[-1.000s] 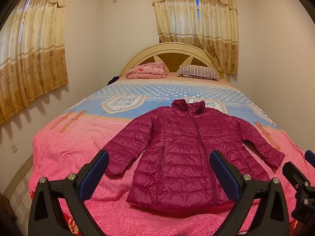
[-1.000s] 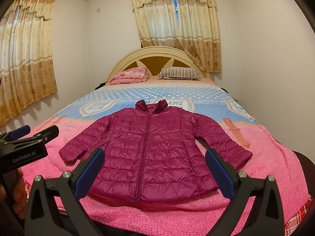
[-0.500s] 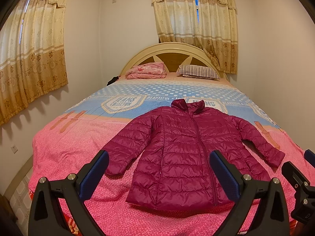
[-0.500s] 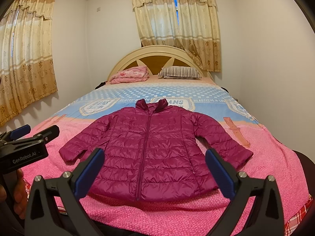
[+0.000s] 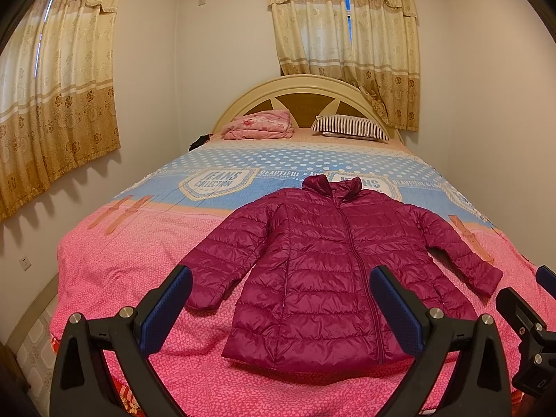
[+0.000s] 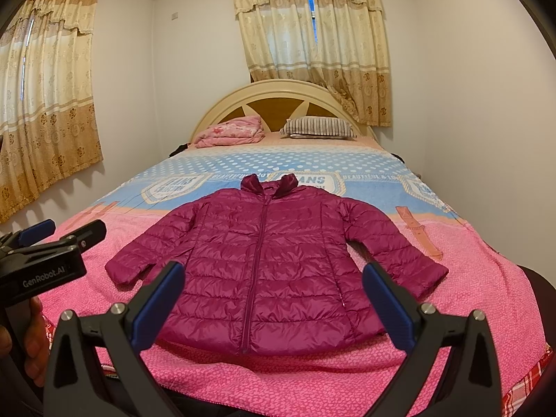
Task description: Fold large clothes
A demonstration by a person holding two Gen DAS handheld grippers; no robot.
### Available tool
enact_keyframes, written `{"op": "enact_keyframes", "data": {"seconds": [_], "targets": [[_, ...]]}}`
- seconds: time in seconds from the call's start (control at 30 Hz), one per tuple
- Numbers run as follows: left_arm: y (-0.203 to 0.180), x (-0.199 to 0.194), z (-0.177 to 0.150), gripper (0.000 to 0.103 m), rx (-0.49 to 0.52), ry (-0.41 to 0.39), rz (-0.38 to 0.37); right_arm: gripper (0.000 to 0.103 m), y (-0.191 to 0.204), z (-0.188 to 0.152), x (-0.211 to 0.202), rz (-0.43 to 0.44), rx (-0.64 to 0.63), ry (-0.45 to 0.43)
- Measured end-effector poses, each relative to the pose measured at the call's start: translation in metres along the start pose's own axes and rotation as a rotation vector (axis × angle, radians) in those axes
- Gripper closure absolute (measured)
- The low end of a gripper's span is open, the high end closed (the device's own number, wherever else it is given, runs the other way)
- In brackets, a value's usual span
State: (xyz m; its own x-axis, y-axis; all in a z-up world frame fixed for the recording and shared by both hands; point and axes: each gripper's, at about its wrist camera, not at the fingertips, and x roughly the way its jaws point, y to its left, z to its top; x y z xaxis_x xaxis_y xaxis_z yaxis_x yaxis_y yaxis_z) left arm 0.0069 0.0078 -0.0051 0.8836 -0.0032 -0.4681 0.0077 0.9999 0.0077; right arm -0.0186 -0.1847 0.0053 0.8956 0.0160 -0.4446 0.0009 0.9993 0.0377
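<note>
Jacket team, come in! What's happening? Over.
Left gripper open, right gripper open, both empty. Purple jacket flat on bed, zipped, sleeves spread, unfolded. Nothing blocking it.

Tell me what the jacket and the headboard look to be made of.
Puffer jacket: shiny synthetic shell, likely nylon or polyester; glossy highlights over padded quilted channels. Headboard: probably wood, cream painted frame with smooth sheen, brown inset panels.

The puffer jacket (image 5: 330, 278) is quilted cloth with a glossy, slippery sheen. The bedspread (image 5: 121, 278) under it is matt printed cotton-like cloth. The headboard (image 5: 305, 83) looks like smooth painted wood. The fingers (image 6: 156, 302) are matt black plastic with blue pads and shiny metal bolts.
</note>
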Motion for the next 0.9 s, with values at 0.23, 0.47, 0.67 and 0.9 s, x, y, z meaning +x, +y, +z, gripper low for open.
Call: {"op": "enact_keyframes", "data": {"seconds": [0.23,0.47,0.67,0.9], "targets": [[0.0,0.0,-0.001,0.001,0.0,0.002,0.001,0.0,0.0,-0.002,0.001,0.004,-0.001,0.003],[0.001,0.002,-0.003,0.001,0.0,0.004,0.003,0.0,0.001,-0.003,0.001,0.003,0.0,0.006],[-0.001,0.013,-0.007,0.001,0.013,0.019,0.001,0.0,-0.001,-0.007,0.008,-0.003,0.002,0.018],[-0.002,0.052,-0.012,0.001,0.063,0.029,0.031,0.0,-0.032,-0.013,0.043,-0.06,0.042,0.062]]}}
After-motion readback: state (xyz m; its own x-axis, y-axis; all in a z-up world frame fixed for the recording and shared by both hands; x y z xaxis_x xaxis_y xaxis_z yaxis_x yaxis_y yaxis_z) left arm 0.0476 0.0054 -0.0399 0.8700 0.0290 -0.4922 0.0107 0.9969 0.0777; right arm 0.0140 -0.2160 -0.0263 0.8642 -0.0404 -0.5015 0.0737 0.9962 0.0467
